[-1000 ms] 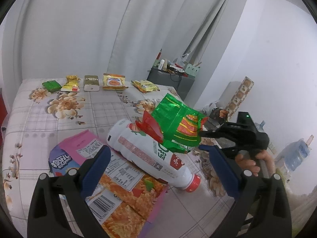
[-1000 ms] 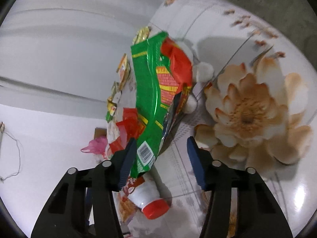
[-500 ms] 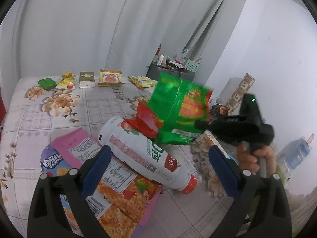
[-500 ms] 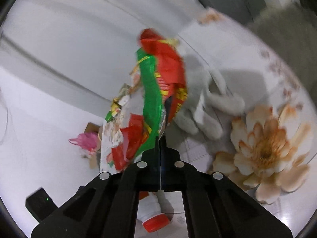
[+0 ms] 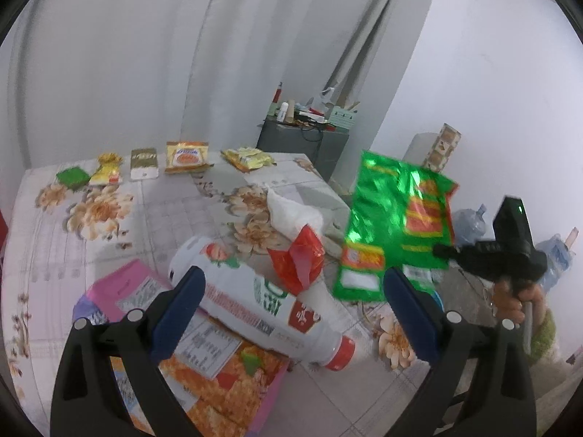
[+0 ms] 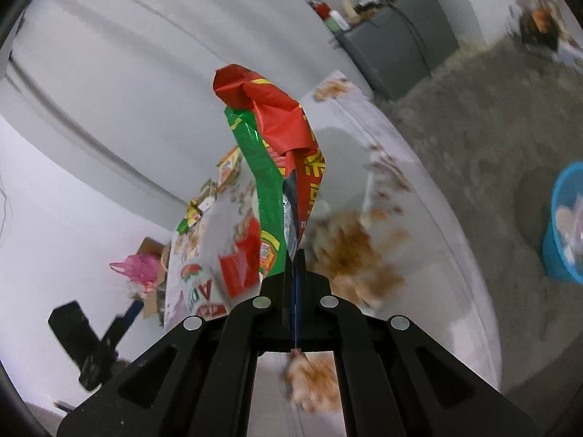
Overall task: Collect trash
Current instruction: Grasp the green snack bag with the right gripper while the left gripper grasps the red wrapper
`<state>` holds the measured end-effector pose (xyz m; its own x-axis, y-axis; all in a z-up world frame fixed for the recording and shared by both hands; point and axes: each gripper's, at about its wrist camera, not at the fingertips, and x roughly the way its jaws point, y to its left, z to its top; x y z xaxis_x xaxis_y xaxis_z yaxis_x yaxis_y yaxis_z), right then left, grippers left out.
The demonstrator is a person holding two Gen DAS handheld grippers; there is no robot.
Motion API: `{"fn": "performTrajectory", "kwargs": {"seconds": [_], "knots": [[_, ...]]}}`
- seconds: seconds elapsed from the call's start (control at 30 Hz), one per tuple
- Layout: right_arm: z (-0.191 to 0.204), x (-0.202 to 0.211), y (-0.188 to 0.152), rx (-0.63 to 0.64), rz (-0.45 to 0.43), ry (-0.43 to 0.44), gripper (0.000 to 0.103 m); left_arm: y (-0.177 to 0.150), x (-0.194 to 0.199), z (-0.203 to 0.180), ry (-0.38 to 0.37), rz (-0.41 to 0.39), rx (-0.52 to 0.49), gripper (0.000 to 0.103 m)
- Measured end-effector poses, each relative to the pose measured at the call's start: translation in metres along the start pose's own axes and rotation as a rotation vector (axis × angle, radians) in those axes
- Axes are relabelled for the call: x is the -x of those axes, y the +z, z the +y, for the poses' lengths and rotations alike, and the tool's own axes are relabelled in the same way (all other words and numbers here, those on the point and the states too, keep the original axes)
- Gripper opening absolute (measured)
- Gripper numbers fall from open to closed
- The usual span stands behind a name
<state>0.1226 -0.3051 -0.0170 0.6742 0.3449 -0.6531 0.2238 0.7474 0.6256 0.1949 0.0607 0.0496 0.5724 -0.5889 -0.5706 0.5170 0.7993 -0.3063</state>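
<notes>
We pinch the green snack bag (image 6: 269, 196) by its lower edge in our right gripper (image 6: 294, 255), clear of the table (image 5: 175, 211), so it hangs free for carrying toward the blue bin (image 6: 563, 225) at three o'clock. Our left gripper (image 5: 291, 309) hovers wide open over the white bottle (image 5: 255, 298).

Ahead of the open left jaws we see a flower-patterned tablecloth (image 5: 153, 215), pale curtains (image 5: 182, 62) behind it, a grey cabinet (image 5: 302, 142) and white wall (image 5: 503, 83) to their right, over grey floor (image 6: 484, 123).
</notes>
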Motion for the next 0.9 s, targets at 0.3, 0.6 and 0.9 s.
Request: {"fn": "performTrajectory", "kwargs": {"seconds": [0.3, 0.6, 0.9], "knots": [[-0.036, 0.0, -0.033, -0.145, 0.112, 0.022, 0.0, 0.012, -0.041, -0.041, 0.019, 0.098, -0.135, 0.081], [-0.048, -0.011, -0.034, -0.182, 0.157, 0.067, 0.003, 0.029, -0.14, -0.055, 0.054, 0.346, -0.161, 0.071], [-0.061, -0.018, -0.025, -0.219, 0.162, 0.094, 0.026, 0.024, -0.196, -0.06, 0.162, 0.518, -0.263, 0.071]]}}
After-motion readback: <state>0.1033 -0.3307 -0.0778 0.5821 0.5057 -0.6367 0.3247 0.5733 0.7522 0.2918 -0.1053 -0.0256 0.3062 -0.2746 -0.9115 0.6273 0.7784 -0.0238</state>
